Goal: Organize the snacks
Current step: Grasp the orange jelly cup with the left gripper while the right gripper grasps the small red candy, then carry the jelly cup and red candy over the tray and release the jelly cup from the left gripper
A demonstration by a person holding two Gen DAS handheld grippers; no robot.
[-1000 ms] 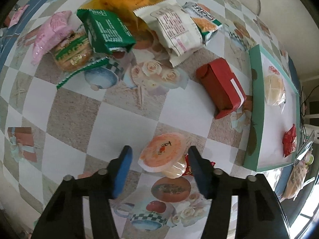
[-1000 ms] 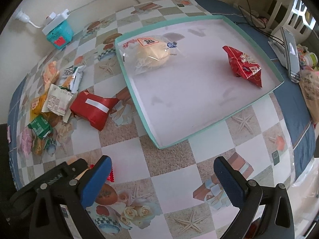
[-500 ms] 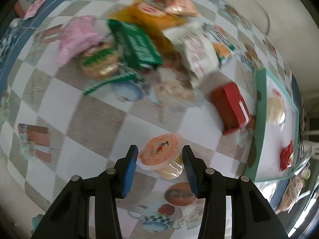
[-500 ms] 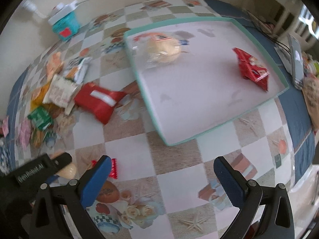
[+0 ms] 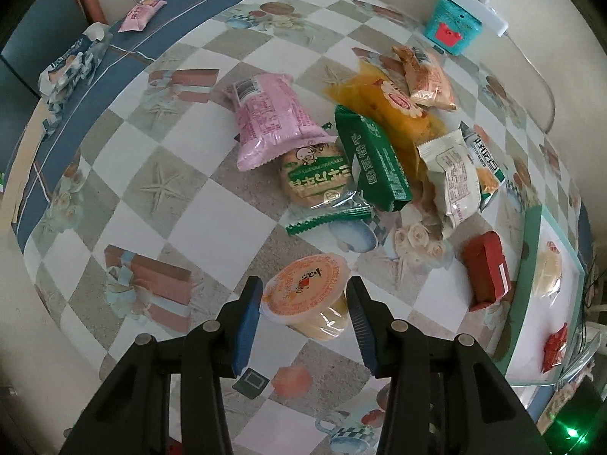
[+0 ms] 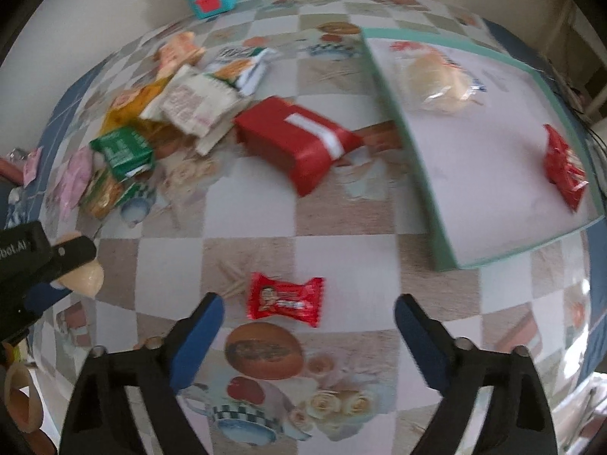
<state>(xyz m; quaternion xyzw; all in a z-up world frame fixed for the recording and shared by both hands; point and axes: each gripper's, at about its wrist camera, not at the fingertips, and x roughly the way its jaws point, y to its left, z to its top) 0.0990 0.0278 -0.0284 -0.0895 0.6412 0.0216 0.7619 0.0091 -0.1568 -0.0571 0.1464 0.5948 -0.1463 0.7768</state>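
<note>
Teal box (image 5: 453,28) with white power strip (image 5: 476,5)

The left black plastic two-finger gripper (image 5: 304,318) carries ribbed blue pads (image 5: 248,324) and round silver screws. The matching right gripper (image 6: 309,335) has smooth blue pads (image 6: 195,341).

A home dining spot: a patterned vinyl tablecloth (image 5: 125,204) strewn with snack packets (image 5: 265,121) beside a wall.
</note>
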